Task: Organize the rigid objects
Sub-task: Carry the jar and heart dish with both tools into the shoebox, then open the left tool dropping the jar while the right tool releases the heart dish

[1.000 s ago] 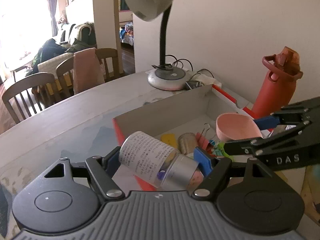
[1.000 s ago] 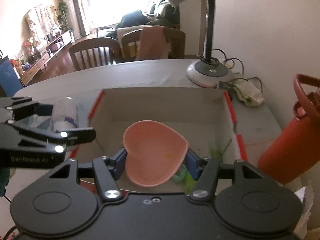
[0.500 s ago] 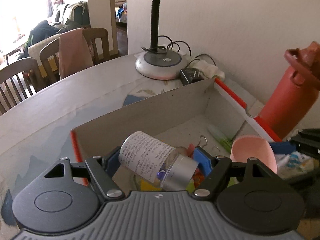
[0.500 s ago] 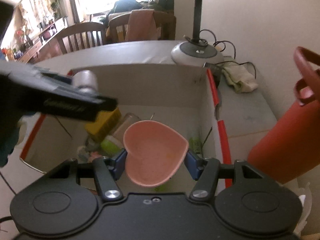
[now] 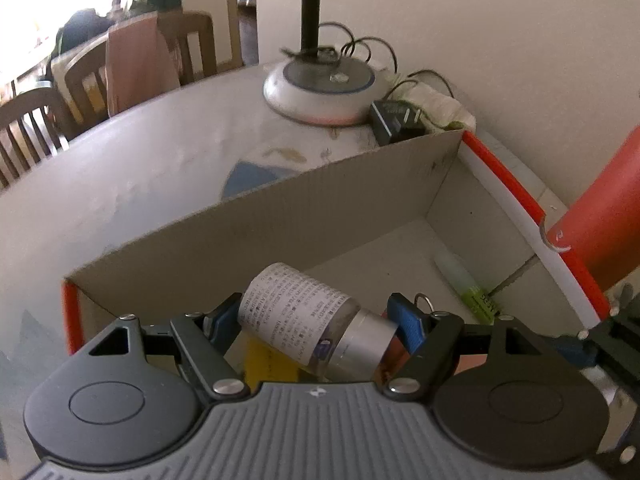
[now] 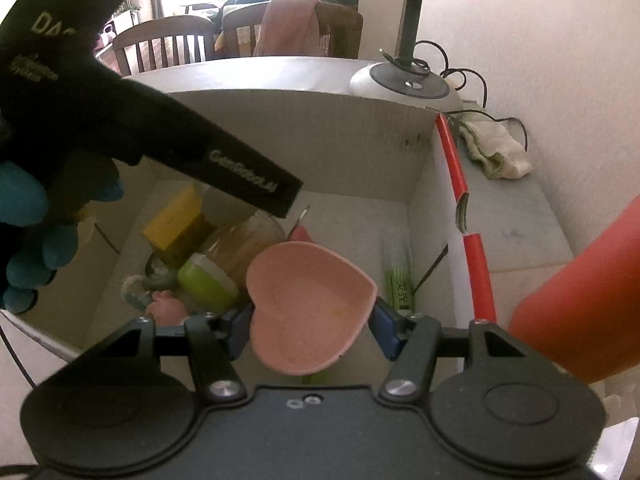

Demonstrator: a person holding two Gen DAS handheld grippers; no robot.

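My left gripper (image 5: 316,322) is shut on a clear bottle (image 5: 308,324) with a printed white label and a silver cap, held slantwise over the open cardboard box (image 5: 280,204). In the right wrist view my right gripper (image 6: 310,326) is shut on a pink heart-shaped dish (image 6: 308,304), hovering above the box's (image 6: 304,116) inside. The left gripper's black body (image 6: 132,120) crosses that view from the upper left, held by a hand in a blue glove (image 6: 24,216). Several items lie in the box: a yellow block (image 6: 172,216), a jar (image 6: 240,244), a green lid (image 6: 206,280), a green tube (image 6: 396,276).
A red water bottle (image 6: 580,308) stands just right of the box. Behind the box sit a lamp base (image 5: 320,88) with cables, a black adapter (image 5: 394,120) and a crumpled cloth (image 6: 496,148). Wooden chairs (image 5: 36,116) stand beyond the table's far edge.
Both grippers have sunk toward the box with their loads. The left one has swung from the box's left side over its inside, so its body now crosses the right wrist view.
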